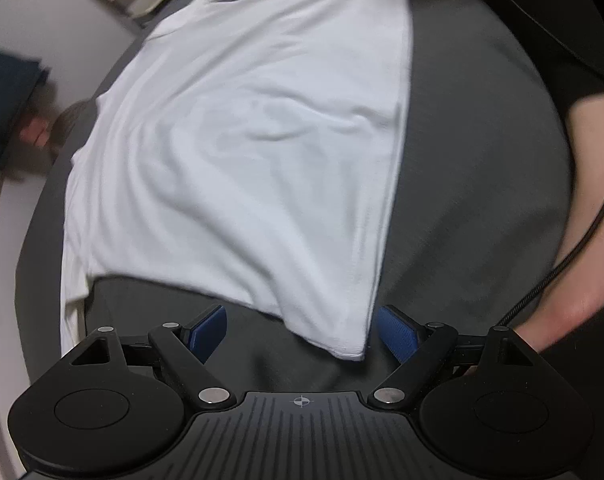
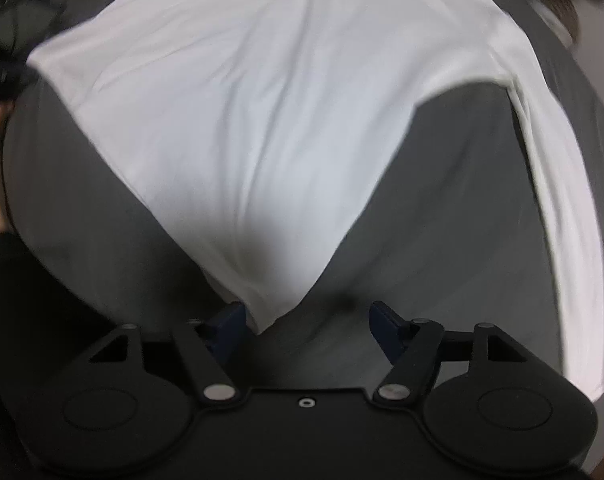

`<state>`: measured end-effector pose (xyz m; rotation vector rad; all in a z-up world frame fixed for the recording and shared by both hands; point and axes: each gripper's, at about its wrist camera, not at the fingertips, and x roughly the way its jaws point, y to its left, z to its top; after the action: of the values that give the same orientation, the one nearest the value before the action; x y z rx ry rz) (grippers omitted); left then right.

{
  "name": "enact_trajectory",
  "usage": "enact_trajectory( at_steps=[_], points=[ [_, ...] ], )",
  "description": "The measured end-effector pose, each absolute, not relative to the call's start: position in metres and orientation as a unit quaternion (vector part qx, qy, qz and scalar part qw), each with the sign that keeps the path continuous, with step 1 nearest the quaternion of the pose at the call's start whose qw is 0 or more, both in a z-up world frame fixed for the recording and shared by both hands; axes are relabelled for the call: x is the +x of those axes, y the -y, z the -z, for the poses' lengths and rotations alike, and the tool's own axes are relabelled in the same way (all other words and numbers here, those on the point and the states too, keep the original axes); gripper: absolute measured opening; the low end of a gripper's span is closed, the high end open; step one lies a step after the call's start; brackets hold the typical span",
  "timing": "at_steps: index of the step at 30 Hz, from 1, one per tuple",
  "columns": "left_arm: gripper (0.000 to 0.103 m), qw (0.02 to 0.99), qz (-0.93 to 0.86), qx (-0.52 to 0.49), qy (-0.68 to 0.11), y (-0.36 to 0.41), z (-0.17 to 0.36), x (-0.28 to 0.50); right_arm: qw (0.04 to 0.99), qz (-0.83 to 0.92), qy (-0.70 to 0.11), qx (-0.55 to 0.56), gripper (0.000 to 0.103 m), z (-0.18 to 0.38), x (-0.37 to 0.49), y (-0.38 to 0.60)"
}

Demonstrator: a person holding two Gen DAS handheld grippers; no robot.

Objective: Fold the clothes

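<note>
Because the white garment is thin, limp cloth spread flat on the grey surface, it is best taken at a corner or hem. Both the left gripper and right gripper are spread, nothing being pinched.
</note>
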<state>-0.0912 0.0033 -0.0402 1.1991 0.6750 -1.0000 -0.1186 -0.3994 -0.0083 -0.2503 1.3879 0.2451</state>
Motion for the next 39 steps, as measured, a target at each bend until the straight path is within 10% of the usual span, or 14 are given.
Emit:
enact_trajectory(
  at_steps=[5,13,17,22,28,34,36,38,39],
  points=[
    [0.080,0.662,0.431,0.535,-0.299,-0.005,0.050,-0.093,0.760,-0.052,-0.642,-0.080,0.048,0.033,-0.130,0.387],
    [0.036,0.676,0.424,0.513,-0.318,-0.006,0.058,-0.096,0.756,-0.002,-0.653,-0.043,0.032,0.041,-0.115,0.398],
    [0.016,0.688,0.423,0.516,-0.285,-0.009,0.052,-0.104,0.767,0.009,-0.642,-0.017,0.006,0.037,-0.113,0.409],
    [0.017,0.692,0.406,0.549,-0.235,-0.008,0.040,-0.113,0.780,0.010,-0.626,0.006,0.006,0.027,-0.115,0.421],
    [0.071,0.651,0.402,0.619,-0.178,0.001,0.054,-0.130,0.777,0.009,-0.629,0.003,0.007,0.037,-0.114,0.418],
    [0.070,0.631,0.422,0.627,-0.174,0.009,0.057,-0.131,0.778,0.014,-0.628,0.016,0.007,0.041,-0.111,0.418],
    [0.057,0.623,0.426,0.633,-0.171,0.012,0.060,-0.130,0.781,0.019,-0.624,0.009,0.008,0.043,-0.109,0.417],
    [0.015,0.615,0.425,0.642,-0.173,0.013,0.063,-0.129,0.784,0.023,-0.620,0.001,0.009,0.044,-0.106,0.415],
    [0.014,0.613,0.424,0.642,-0.181,0.014,0.065,-0.128,0.785,0.024,-0.619,-0.003,0.010,0.045,-0.104,0.414]
  ],
)
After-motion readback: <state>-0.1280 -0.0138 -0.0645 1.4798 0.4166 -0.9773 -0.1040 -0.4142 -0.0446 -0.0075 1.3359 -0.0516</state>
